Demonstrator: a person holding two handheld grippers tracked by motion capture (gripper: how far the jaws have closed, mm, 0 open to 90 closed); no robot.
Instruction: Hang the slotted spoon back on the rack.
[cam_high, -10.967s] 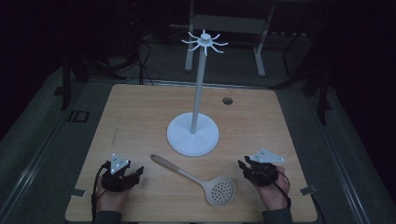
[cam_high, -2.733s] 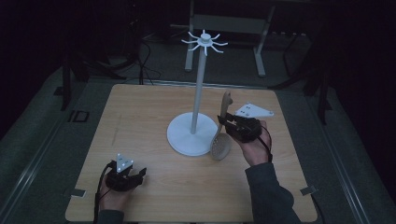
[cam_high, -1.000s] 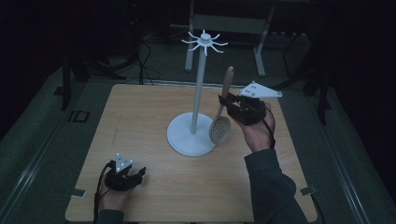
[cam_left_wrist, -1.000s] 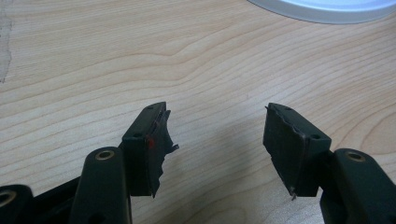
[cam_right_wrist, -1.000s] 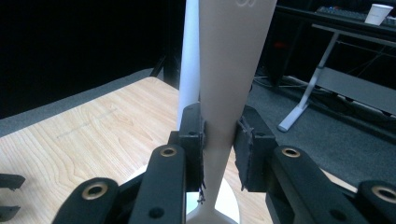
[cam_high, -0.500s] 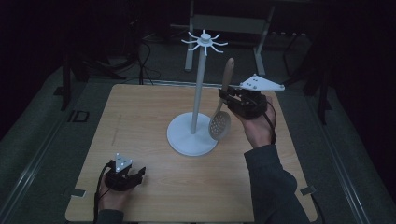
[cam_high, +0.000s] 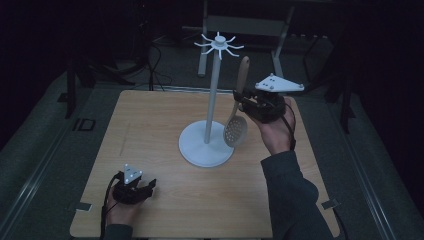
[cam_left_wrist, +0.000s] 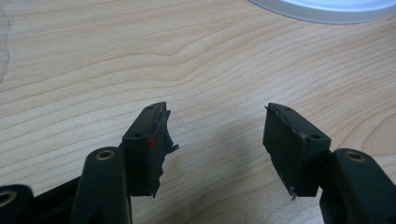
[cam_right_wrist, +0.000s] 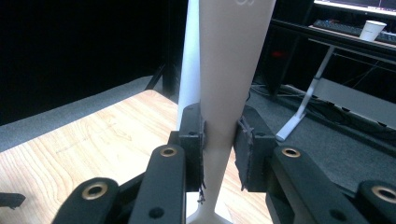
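Note:
A white hanging stand rises from the middle of the wooden table (cam_high: 150, 125), with a round base (cam_high: 200, 150), a thin pole (cam_high: 212, 95) and a ring of hooks (cam_high: 218, 42) on top. My right gripper (cam_high: 244, 102) is in the air just right of the pole, shut on the wooden handle (cam_high: 243, 72) of a slotted spoon. The spoon hangs upright, its perforated head (cam_high: 235, 131) down over the base's right edge. In the right gripper view the handle (cam_right_wrist: 224, 70) is pinched between the jaws, with the pole (cam_right_wrist: 189, 56) close behind. My left gripper (cam_high: 137, 189) rests open at the front left.
In the left gripper view the open fingers (cam_left_wrist: 292, 144) lie over bare wood, with the stand's base edge (cam_left_wrist: 327, 5) ahead. A desk frame (cam_high: 240, 25) stands beyond the table's far edge. A paper cup (cam_right_wrist: 373, 30) sits on a far desk.
My right gripper has lifted the spoon off the table over the last seconds and raised it a little higher beside the pole. The left gripper has stayed put.

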